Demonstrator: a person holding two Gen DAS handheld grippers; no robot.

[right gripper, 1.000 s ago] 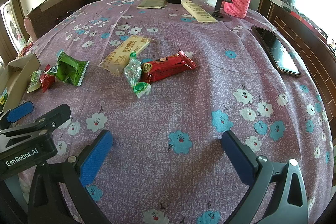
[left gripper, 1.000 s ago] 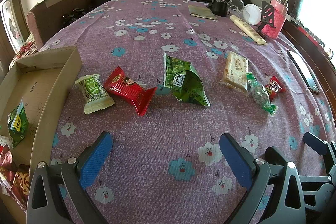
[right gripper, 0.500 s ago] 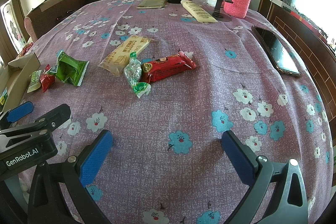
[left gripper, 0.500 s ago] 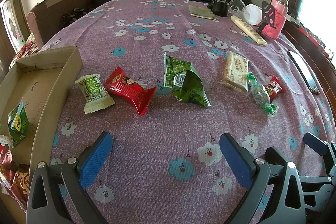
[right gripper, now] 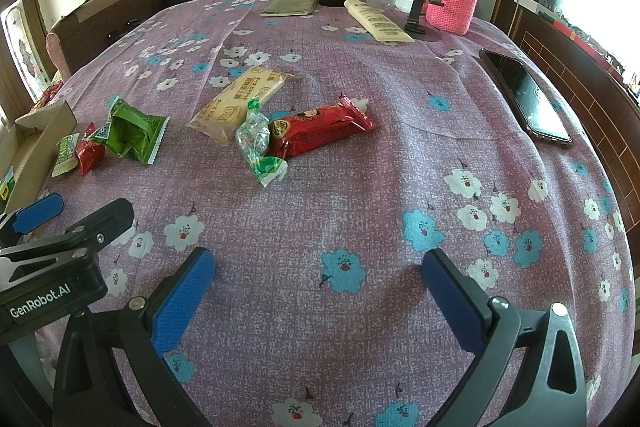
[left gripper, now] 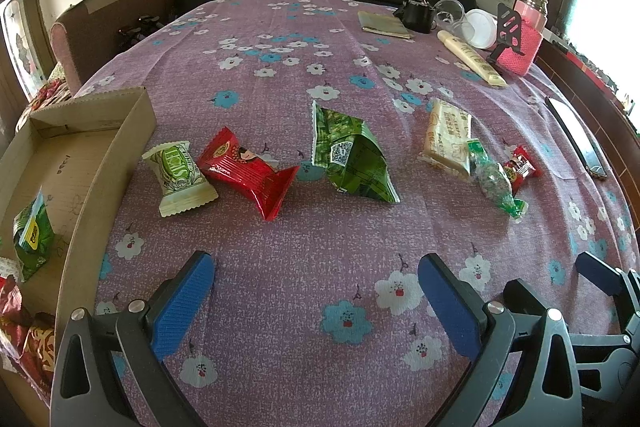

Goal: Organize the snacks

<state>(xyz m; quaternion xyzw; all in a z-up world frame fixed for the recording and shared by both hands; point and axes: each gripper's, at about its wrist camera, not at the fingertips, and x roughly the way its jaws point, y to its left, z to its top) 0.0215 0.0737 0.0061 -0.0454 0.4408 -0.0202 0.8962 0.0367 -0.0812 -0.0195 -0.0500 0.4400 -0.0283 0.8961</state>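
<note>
- Left gripper [left gripper: 316, 291] is held wide apart, nothing gripped.
- Right gripper [right gripper: 320, 287] is spread apart too, empty.
- Snacks are scattered on the tablecloth [left gripper: 280, 247]; cardboard box [left gripper: 96, 179] is parked at the left.

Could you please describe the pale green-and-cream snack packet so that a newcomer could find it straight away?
Start at the cardboard box on the table's left edge. The packet lies on the cloth just beside it, nearest of all loose snacks. Its red neighbour touches it, but it alone is cream with green print.
</note>
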